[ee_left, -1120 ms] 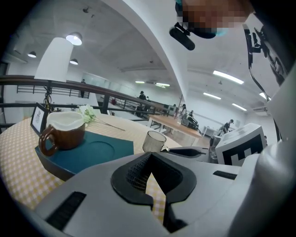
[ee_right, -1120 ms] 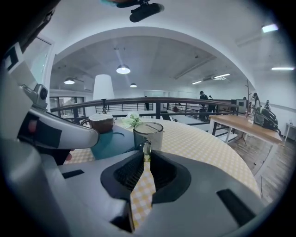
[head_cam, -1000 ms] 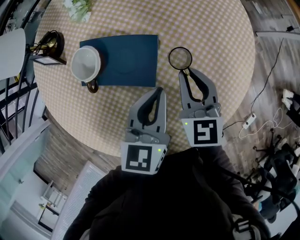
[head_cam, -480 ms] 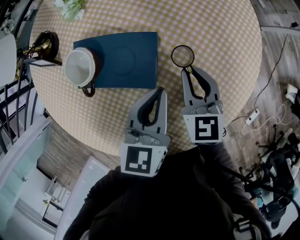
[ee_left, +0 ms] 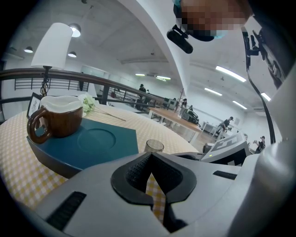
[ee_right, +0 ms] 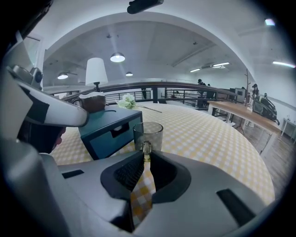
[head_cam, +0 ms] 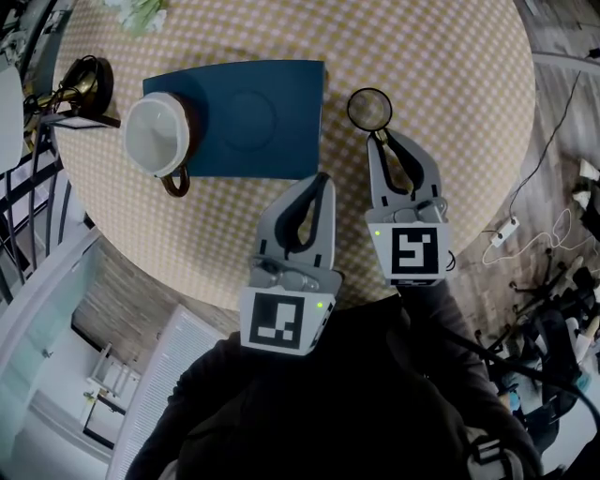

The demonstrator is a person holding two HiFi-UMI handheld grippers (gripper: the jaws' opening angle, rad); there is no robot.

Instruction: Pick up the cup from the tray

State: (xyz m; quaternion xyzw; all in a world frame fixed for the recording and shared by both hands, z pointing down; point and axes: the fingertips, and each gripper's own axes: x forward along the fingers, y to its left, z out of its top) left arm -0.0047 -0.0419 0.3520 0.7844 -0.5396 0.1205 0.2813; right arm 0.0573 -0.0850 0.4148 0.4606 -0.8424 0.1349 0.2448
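Observation:
A brown cup [head_cam: 157, 137] with a white inside stands on the left end of the dark blue tray [head_cam: 248, 117]; its handle points toward the table's near edge. The left gripper view shows this cup [ee_left: 58, 121] upright on the tray [ee_left: 97, 143]. My left gripper [head_cam: 322, 178] is shut and empty, just short of the tray's near right corner. To the right of the tray, my right gripper [head_cam: 378, 139] is shut on the handle of a clear glass mug [head_cam: 370, 109]. Seen from the right gripper, the mug [ee_right: 148, 133] stands on the cloth at the fingertips.
The round table [head_cam: 450, 103] wears a yellow checked cloth. A brass object and a small framed card [head_cam: 80, 89] sit at its left edge, pale flowers [head_cam: 141, 14] at the back. Cables lie on the floor [head_cam: 553, 187] to the right.
The head view has drifted a little, so the tray and cup sit slightly further left in the picture. Both grippers and the glass mug keep the same places on the table.

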